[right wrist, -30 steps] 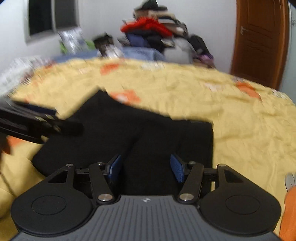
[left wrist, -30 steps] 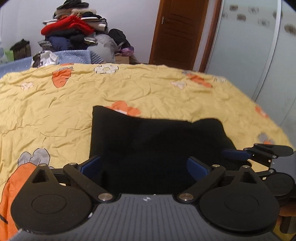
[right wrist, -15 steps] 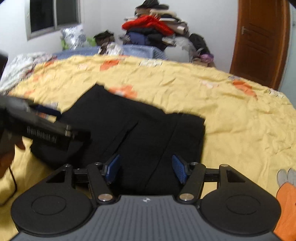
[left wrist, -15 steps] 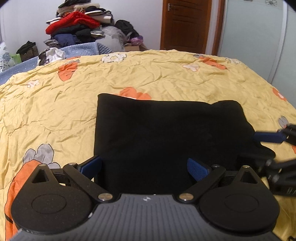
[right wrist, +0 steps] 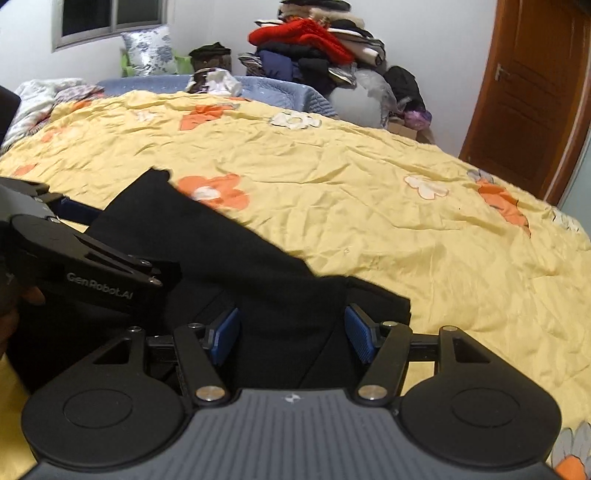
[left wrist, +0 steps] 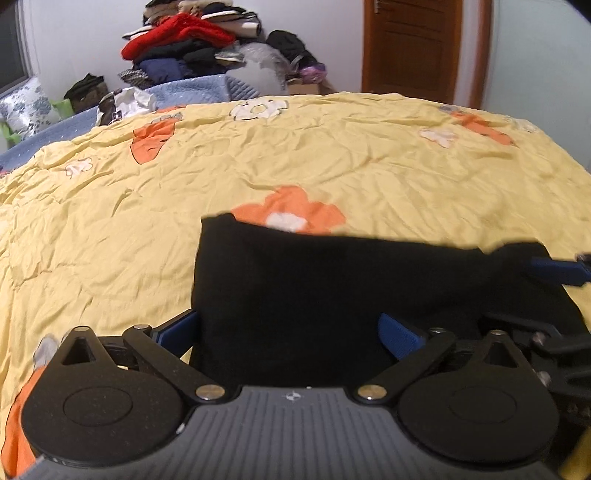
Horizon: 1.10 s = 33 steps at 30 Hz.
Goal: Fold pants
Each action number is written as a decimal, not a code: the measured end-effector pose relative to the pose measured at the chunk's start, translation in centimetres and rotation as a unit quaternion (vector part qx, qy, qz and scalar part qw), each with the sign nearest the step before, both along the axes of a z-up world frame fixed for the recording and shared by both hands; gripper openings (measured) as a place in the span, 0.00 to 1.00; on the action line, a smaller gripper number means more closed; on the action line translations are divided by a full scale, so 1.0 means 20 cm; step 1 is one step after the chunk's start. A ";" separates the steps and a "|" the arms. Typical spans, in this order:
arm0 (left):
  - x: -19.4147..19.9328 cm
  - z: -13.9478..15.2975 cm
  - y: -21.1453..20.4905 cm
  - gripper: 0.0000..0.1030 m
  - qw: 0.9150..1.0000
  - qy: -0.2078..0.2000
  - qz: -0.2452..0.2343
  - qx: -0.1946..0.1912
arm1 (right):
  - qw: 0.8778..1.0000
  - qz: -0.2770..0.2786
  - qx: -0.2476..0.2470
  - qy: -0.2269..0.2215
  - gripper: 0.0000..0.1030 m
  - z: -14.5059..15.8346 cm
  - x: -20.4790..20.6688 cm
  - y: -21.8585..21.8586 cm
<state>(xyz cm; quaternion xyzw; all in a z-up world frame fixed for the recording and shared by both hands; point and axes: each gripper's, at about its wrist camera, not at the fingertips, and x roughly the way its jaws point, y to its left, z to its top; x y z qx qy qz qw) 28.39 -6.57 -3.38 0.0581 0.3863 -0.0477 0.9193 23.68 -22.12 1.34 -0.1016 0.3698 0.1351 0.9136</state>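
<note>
Black pants (left wrist: 332,288) lie folded into a flat rectangle on the yellow flowered bedspread (left wrist: 258,158). My left gripper (left wrist: 290,332) hangs over their near left part, jaws wide open, the left blue pad at the cloth's left edge. In the right wrist view the pants (right wrist: 229,251) run from the far left corner to the near right. My right gripper (right wrist: 291,336) is open over their near right end, dark cloth below and between the pads, which do not press on it. The left gripper's fingers (right wrist: 110,258) reach in from the left there. Whether either touches the cloth is unclear.
A tall heap of clothes (right wrist: 317,40) and a blue quilt (right wrist: 280,88) lie beyond the bed's far edge. A brown door (right wrist: 532,92) stands at the back right. A window (right wrist: 110,18) and a pillow (right wrist: 147,51) are at the back left.
Both grippers have shifted over the pants' near edge, the left one dipping closer. The right gripper's jaws stand a little wider. The pants have not moved.
</note>
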 end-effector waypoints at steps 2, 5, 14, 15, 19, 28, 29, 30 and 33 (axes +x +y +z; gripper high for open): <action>0.06 0.01 0.02 1.00 1.000 0.019 0.009 -0.013 | 1.000 -0.007 0.005 0.006 0.63 -0.01 0.05 -0.02; 0.01 0.06 0.05 1.00 1.000 0.009 0.016 -0.010 | 1.000 -0.022 0.011 -0.006 0.63 0.06 0.00 -0.04; -0.09 0.02 0.04 1.00 1.000 0.002 0.006 0.013 | 1.000 -0.020 0.010 0.000 0.71 -0.01 -0.07 -0.05; -0.10 0.02 0.04 1.00 1.000 0.001 0.006 0.015 | 0.999 -0.033 0.011 0.001 0.71 0.00 -0.06 -0.06; -0.18 0.02 0.07 1.00 1.000 -0.012 0.003 0.027 | 0.999 -0.037 -0.006 -0.030 0.71 0.07 -0.21 -0.04; -0.38 0.01 0.13 1.00 0.999 -0.027 0.001 0.035 | 1.000 0.010 0.002 -0.006 0.72 0.00 -0.46 0.00; -0.41 0.01 0.14 1.00 0.999 -0.028 0.003 0.035 | 1.000 0.005 0.006 -0.001 0.72 0.00 -0.47 -0.01; -0.42 0.01 0.15 1.00 0.999 -0.028 0.004 0.034 | 1.000 -0.002 0.010 0.000 0.72 0.02 -0.48 -0.01; -0.47 0.01 0.17 1.00 0.999 -0.027 0.007 0.032 | 1.000 -0.011 0.016 -0.012 0.72 0.06 -0.51 0.01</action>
